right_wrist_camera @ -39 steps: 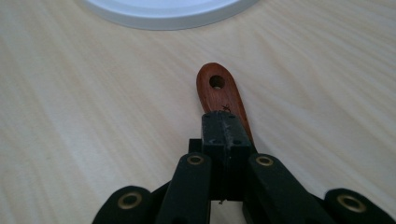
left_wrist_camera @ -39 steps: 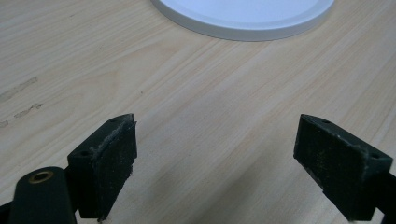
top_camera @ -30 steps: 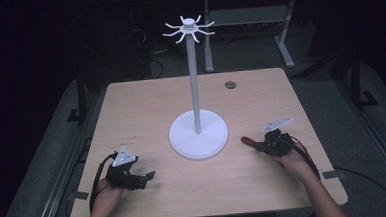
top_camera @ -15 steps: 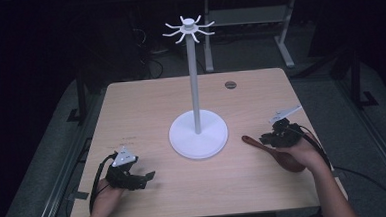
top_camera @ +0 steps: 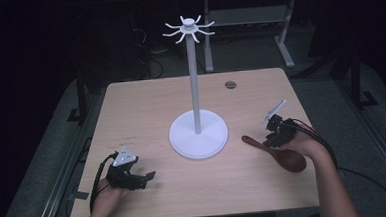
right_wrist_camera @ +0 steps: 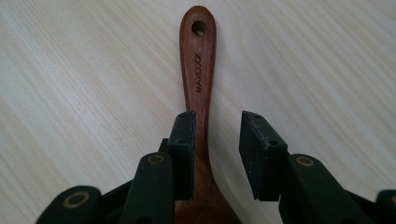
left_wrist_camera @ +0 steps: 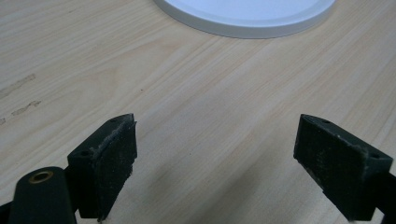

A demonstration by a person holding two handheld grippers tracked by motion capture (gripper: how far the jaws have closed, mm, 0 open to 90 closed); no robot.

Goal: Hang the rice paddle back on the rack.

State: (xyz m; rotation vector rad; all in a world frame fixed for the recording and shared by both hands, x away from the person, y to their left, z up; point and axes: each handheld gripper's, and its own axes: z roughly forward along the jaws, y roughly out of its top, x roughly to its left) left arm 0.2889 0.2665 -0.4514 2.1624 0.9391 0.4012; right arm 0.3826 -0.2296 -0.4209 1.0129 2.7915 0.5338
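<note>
Left of the white stand (top_camera: pixel 198 133), the left gripper (top_camera: pixel 143 176) rests near the table's (top_camera: pixel 146 106) front edge, its jaws spread wide over bare wood; its own view cuts off all but the rim of the stand's base. Right of the stand lies the wooden spoon (top_camera: pixel 276 152), handle end toward the base. The right gripper (top_camera: pixel 271 137) straddles the handle, jaws partly apart and not pinching. There the spoon's bowl is hidden behind the jaws.
</note>
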